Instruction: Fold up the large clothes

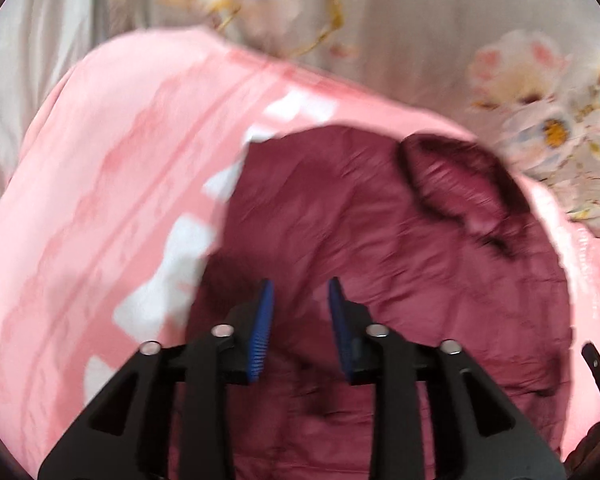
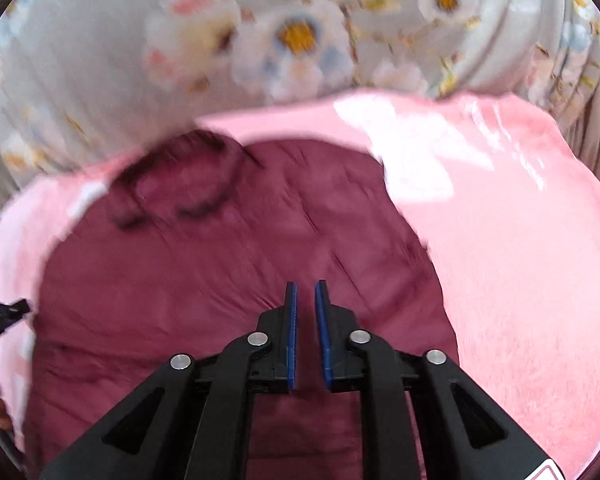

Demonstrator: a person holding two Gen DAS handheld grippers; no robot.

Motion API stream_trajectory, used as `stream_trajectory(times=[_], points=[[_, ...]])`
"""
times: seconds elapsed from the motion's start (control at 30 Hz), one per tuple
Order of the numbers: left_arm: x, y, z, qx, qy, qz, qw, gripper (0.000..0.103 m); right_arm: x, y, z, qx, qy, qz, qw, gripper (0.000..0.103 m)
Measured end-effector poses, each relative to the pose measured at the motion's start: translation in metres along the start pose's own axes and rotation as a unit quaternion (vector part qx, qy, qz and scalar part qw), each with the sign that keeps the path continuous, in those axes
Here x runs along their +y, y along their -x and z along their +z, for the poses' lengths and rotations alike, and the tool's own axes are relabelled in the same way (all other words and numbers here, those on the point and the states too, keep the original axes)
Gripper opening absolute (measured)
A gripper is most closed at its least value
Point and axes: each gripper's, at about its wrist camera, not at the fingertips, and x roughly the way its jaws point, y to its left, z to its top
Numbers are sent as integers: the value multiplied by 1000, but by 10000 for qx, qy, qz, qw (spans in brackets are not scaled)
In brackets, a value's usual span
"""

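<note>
A dark maroon quilted garment (image 1: 380, 248) lies spread on a pink fleece blanket with white patches (image 1: 100, 184), over a grey floral bedsheet (image 2: 100, 60). The left hand-held gripper (image 1: 300, 292) hovers moderately parted, empty; the right hand-held gripper (image 2: 305, 292) is narrowly parted, empty.
</note>
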Motion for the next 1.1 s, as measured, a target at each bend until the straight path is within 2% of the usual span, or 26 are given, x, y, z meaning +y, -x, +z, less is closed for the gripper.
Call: stream_trajectory(times=[0.1, 0.2, 0.3, 0.37, 0.53, 0.8, 1.03, 1.1], points=[[-33, -11, 8, 128, -221, -336, 9991, 34, 26, -1, 16, 21, 123, 572, 9983, 14], [-58, -39, -2, 493, -483, -323, 9971, 34, 55, -26, 7, 330, 517, 586, 9964, 14], [-64, -57, -18, 719, -531, -287, 9956, 34, 63, -58, -23, 870, 565, 614, 9927, 14], [-64, -62, -28, 672, -602, -205, 9957, 34, 64, -63, -34, 962, 601, 580, 9919, 13], [-65, -69, -38, 549, -695, -177, 9959, 34, 62, -66, -47, 874, 645, 559, 9925, 11], [-72, -67, -53, 84, -1008, 94, 9948, 35, 65, -64, -54, 678, 772, 435, 9938, 11], [-73, -67, -55, 57, -1032, 122, 9946, 35, 62, -64, -52, 728, 656, 570, 9936, 11], [-71, -64, -49, 200, -961, 27, 9952, 35, 60, -60, -46, 868, 635, 653, 9920, 11]])
